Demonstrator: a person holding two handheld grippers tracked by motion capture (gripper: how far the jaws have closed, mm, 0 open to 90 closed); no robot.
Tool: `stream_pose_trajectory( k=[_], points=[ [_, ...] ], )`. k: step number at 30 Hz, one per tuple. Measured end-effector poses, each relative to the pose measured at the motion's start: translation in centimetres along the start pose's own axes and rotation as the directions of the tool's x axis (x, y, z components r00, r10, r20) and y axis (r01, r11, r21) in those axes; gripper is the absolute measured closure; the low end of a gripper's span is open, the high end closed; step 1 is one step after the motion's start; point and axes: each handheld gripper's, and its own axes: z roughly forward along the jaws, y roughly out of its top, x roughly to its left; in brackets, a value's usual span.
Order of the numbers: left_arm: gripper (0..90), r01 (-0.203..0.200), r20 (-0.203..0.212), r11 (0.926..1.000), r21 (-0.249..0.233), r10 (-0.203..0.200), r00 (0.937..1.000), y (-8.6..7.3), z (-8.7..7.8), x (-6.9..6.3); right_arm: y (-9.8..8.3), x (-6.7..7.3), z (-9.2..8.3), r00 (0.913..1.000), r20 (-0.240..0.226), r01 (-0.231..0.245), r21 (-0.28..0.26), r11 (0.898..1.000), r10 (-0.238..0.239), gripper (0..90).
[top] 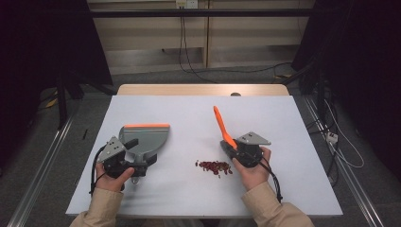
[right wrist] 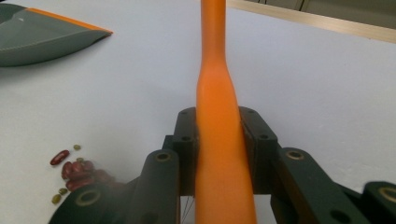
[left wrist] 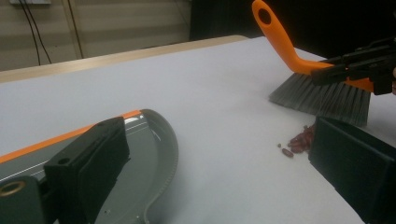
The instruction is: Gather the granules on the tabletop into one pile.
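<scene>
Right gripper clamped on smooth orange plastic brush handle, grey bristles set just right of small pile of red beans near table centre, left gripper closed on handle of grey orange-edged dustpan, pan seen empty, at left.

Overhead and both low, close views share the beans.

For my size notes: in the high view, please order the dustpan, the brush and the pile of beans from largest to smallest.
1. dustpan
2. brush, partly hidden by the right gripper, so this rank is less sure
3. pile of beans
</scene>
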Motion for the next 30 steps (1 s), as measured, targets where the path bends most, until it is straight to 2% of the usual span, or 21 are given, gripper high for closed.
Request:
stream_pose_trajectory(
  k=[6, 11, 17, 23, 30],
  points=[
    [4.7, -0.002, 0.002, 1.0000, 0.001, 0.002, 1.0000, 0.1, 0.0, 0.0, -0.1, 2.2, 0.5, 1.0000, 0.006, -0.005, -0.026, 1.000, 0.005, 70.8],
    [4.6, 0.000, 0.003, 1.0000, -0.002, 0.000, 1.0000, 0.1, 0.0, 0.0, 0.0, 3.0, 1.0, 0.9996, 0.007, -0.026, -0.043, 0.999, 0.027, 70.9],
    [4.6, 0.000, 0.004, 1.0000, 0.000, 0.000, 1.0000, 0.1, 0.0, 0.0, 0.0, 3.4, 1.2, 0.9982, 0.015, -0.057, -0.061, 0.997, 0.058, 70.9],
    [4.6, 0.002, 0.004, 1.0000, -0.001, -0.002, 1.0000, 0.0, 0.0, 0.0, -0.1, 3.9, 1.1, 0.9983, 0.017, -0.055, -0.065, 0.996, 0.056, 70.9],
    [4.7, 0.001, 0.002, 1.0000, -0.005, -0.001, 1.0000, 0.1, -0.1, 0.1, 0.3, 3.2, 0.8, 0.9980, 0.025, -0.056, -0.072, 0.996, 0.058, 71.0]
  ],
)
